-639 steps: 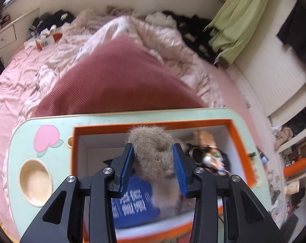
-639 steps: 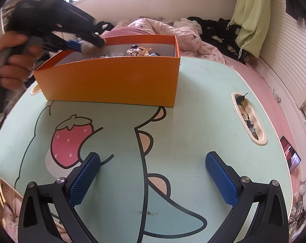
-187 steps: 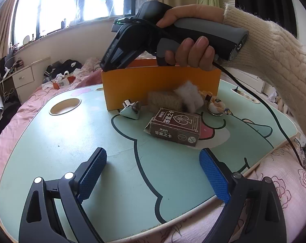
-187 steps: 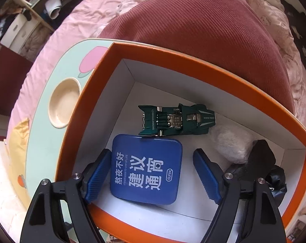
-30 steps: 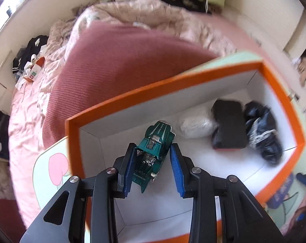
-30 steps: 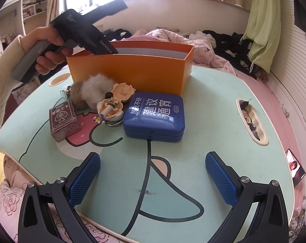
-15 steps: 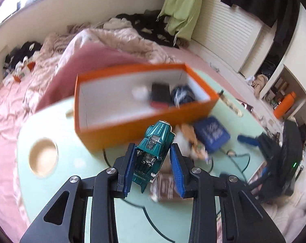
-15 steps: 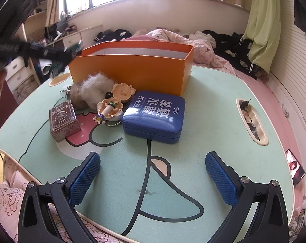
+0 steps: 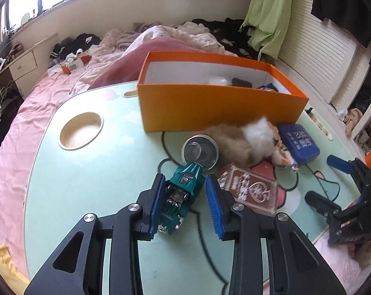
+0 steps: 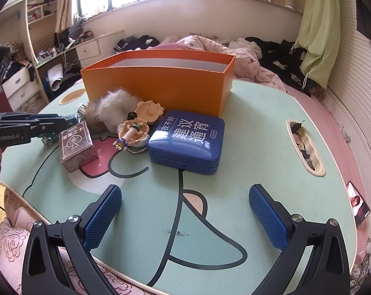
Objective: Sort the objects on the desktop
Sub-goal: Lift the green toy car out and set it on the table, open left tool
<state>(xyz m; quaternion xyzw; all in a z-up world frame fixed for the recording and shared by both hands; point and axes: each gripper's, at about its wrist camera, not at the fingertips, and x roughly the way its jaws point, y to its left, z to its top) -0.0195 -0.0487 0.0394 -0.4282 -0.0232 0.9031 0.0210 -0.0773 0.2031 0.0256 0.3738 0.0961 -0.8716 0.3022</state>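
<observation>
the orange box (image 9: pixel 210 108) hides most of what lies in it: from the left wrist view only a white lump, a dark block and a dark bundle peek over its rim, too cut off to name. the furry pom-pom (image 9: pixel 239 142) covers part of the figure keychain (image 10: pixel 133 130) beside the blue tin (image 10: pixel 185 142). in the right wrist view the left gripper (image 9: pixel 185 204) enters from the left edge, its holder mostly out of frame.

the left gripper tilts down over the lap table (image 9: pixel 87 177), the green toy car (image 9: pixel 183 194) between its pads; the jaws have just been easing apart, a gap shows on the right pad side, and the car's wheels look to rest on the table beside the card pack (image 9: pixel 249 191) and a small metal cup (image 9: pixel 200 150).

the right gripper (image 10: pixel 185 216) hovers with jaws wide apart, nothing between them.
</observation>
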